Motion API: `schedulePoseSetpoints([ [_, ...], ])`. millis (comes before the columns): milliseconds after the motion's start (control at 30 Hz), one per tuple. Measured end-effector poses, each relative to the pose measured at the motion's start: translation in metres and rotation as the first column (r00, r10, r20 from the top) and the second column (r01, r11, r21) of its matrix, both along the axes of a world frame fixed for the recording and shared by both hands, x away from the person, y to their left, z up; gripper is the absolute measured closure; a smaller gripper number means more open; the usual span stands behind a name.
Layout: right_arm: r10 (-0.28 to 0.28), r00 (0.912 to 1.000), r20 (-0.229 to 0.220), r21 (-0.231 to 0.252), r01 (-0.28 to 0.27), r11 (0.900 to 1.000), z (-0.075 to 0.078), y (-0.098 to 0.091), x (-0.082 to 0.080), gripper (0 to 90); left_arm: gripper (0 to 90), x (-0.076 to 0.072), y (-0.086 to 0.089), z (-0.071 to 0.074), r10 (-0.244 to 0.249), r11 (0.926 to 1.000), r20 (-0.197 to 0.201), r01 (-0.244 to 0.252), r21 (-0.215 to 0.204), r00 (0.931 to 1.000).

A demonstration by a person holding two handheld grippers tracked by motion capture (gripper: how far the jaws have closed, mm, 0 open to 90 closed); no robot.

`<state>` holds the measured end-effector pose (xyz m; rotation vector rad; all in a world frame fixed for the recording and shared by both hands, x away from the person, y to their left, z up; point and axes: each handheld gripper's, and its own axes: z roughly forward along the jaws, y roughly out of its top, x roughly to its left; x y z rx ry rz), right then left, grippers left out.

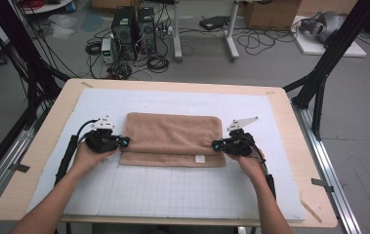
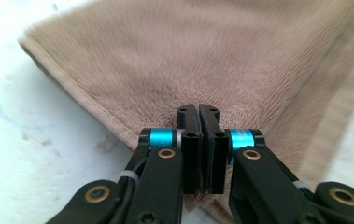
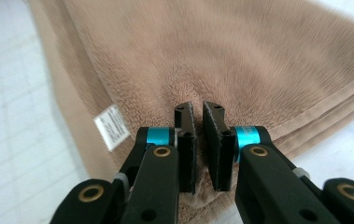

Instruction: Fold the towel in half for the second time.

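The towel point(image 1: 173, 139) lies folded on the mat point(image 1: 173, 190), spanning the gap between both grippers. The left gripper point(image 1: 124, 142) and right gripper point(image 1: 215, 145) each pinch an end edge (cloth bunched between closed jaws), presumably to lift it evenly for another fold.

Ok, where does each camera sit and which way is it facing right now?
High view: above the person's side, looking forward and down at the table; both forearms, left tool, right tool.
Left gripper view: on the left tool, looking along its shut jaws across the towel.
Right gripper view: on the right tool, same, past the white label.
Shared: the folded towel.
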<state>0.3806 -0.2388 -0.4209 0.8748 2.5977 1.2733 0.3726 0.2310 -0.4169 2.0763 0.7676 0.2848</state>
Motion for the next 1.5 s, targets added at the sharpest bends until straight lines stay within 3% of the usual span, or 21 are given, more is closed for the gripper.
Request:
schedulePoseSetpoints([
  [200, 0.016, 0.9984, 0.054, 0.01, -0.017, 0.9998, 0.036, -0.009, -0.006, 84.1, 87.3, -0.014, 0.004, 0.028, -0.026, 0.9959, 0.028, 0.028, -0.086, 0.9993],
  [333, 0.037, 0.998, 0.052, -0.006, -0.037, 0.9993, 0.048, -0.014, -0.016, 83.9, 87.2, -0.024, -0.003, 0.028, -0.083, 0.9956, 0.009, 0.083, -0.044, 0.9965],
  [400, 0.048, 0.9985, 0.027, -0.02, -0.048, 0.9987, 0.042, -0.017, -0.021, 83.6, 86.9, -0.026, -0.007, 0.017, -0.101, 0.9949, -0.028, 0.101, -0.004, 0.9945],
  [433, 0.057, 0.9984, 0.008, -0.018, -0.057, 0.9982, 0.035, -0.017, -0.023, 83.4, 86.6, -0.027, -0.01, 0.011, -0.106, 0.9937, -0.054, 0.108, 0.03, 0.9929],
  [500, 0.061, 0.9972, -0.043, -0.044, -0.063, 0.997, 0.016, -0.015, -0.026, 80.2, 83.9, -0.027, -0.013, -0.001, -0.093, 0.9916, -0.068, 0.099, 0.084, 0.9933],
  [567, 0.067, 0.9934, -0.093, -0.073, -0.074, 0.9946, 0.002, -0.011, -0.028, 73.5, 76.7, -0.027, -0.01, -0.004, -0.086, 0.9937, -0.075, 0.091, 0.067, 0.9935],
  [667, 0.054, 0.9974, -0.048, -0.014, -0.054, 0.9984, 0.007, -0.013, -0.031, 68.1, 68.3, -0.03, -0.008, 0.003, -0.068, 0.9974, -0.021, 0.069, 0.021, 0.9975],
  [733, 0.038, 0.999, -0.023, 0.002, -0.038, 0.9993, 0.013, -0.016, -0.03, 68.3, 65.8, -0.033, -0.01, 0.006, -0.076, 0.9969, 0.003, 0.076, 0.019, 0.9971],
  [800, 0.028, 0.999, -0.034, -0.005, -0.028, 0.9996, 0.009, -0.016, -0.027, 68.1, 66.1, -0.031, -0.013, 0.001, -0.084, 0.9951, -0.025, 0.085, 0.052, 0.9962],
  [867, 0.031, 0.9976, -0.062, -0.041, -0.033, 0.9986, 0.002, -0.012, -0.027, 67.2, 66.4, -0.03, -0.017, -0.007, -0.101, 0.9886, -0.053, 0.106, 0.106, 0.9934],
  [933, 0.037, 0.9964, -0.076, -0.057, -0.041, 0.9975, -0.006, -0.008, -0.028, 67.1, 68.9, -0.034, -0.023, -0.012, -0.113, 0.9815, -0.019, 0.115, 0.153, 0.9934],
  [967, 0.033, 0.9964, -0.078, -0.064, -0.038, 0.9972, -0.009, -0.006, -0.029, 67.3, 75.7, -0.036, -0.024, -0.013, -0.114, 0.9805, 0.0, 0.113, 0.161, 0.9935],
  [1033, 0.033, 0.9968, -0.073, -0.07, -0.039, 0.9968, -0.009, -0.004, -0.028, 71.2, 87.2, -0.037, -0.023, -0.013, -0.119, 0.9807, 0.002, 0.117, 0.157, 0.9929],
  [1100, 0.041, 0.9971, -0.063, -0.071, -0.046, 0.9965, -0.007, -0.002, -0.028, 77.0, 88.6, -0.035, -0.018, -0.011, -0.11, 0.9835, 0.003, 0.108, 0.145, 0.9939],
  [1233, 0.072, 0.9945, -0.076, -0.048, -0.076, 0.996, -0.003, 0.002, -0.031, 79.4, 89.3, -0.035, -0.002, -0.001, -0.073, 0.9924, 0.024, 0.071, 0.101, 0.997],
  [1367, 0.086, 0.9906, -0.106, -0.073, -0.094, 0.9929, -0.009, 0.006, -0.034, 79.0, 89.8, -0.039, 0.0, -0.008, -0.087, 0.9829, -0.006, 0.087, 0.162, 0.9962],
  [1433, 0.084, 0.9894, -0.119, -0.056, -0.091, 0.9943, -0.007, 0.005, -0.033, 74.0, 89.3, -0.039, 0.004, -0.007, -0.081, 0.9874, -0.011, 0.082, 0.136, 0.9966],
  [1500, 0.076, 0.9931, -0.089, -0.028, -0.079, 0.9965, 0.001, 0.003, -0.033, 69.1, 83.2, -0.037, 0.007, -0.002, -0.074, 0.9935, 0.003, 0.074, 0.087, 0.9972],
])
